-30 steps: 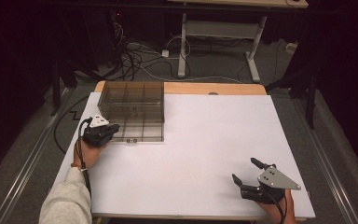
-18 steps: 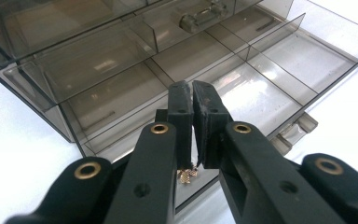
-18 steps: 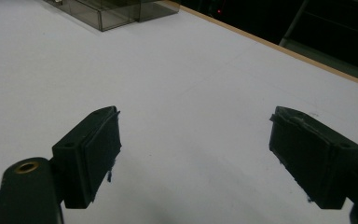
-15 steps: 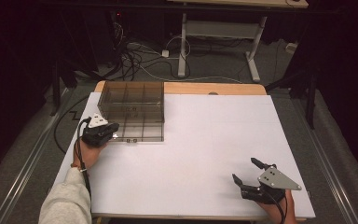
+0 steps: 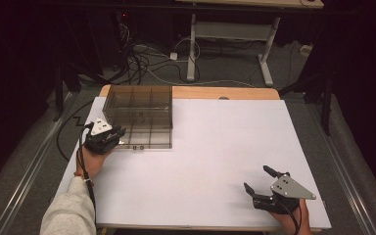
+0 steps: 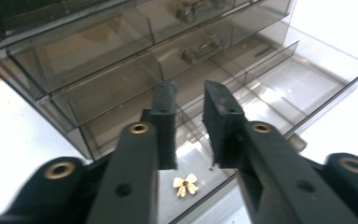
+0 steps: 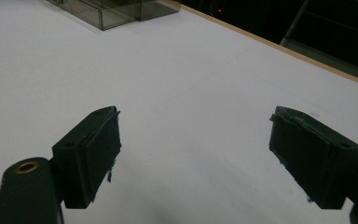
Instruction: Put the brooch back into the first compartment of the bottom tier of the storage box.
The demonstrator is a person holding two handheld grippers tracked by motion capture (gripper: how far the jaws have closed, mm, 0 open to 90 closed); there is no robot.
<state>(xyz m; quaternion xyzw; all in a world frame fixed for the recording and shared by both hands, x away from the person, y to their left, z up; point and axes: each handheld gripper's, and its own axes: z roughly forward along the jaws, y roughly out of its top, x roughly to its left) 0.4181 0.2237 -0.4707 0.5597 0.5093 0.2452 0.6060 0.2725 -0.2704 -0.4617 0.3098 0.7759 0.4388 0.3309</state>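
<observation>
A smoky clear drawer cabinet [image 5: 137, 105] stands at the table's back left, with its bottom drawer [image 5: 147, 138] pulled out toward me. My left gripper [image 5: 119, 135] is at that drawer's front left corner. In the left gripper view its jaws [image 6: 191, 98] stand a little apart above the open drawer [image 6: 279, 88]; they have just been opening and nothing is between them. A small gold bow [image 6: 185, 183] lies on the drawer floor below them. My right gripper [image 5: 255, 177] rests at the table's front right, wide open over bare white tabletop [image 7: 196, 135].
The white table [image 5: 215, 142] has a wooden back edge [image 5: 225, 93]. Two more shut drawers with small handles [image 6: 200, 49] sit above the open one. Cables and a desk frame [image 5: 225, 34] lie on the floor beyond the table.
Little differs in the high view: the left hand stays at the drawer's front corner and the right hand rests in place.
</observation>
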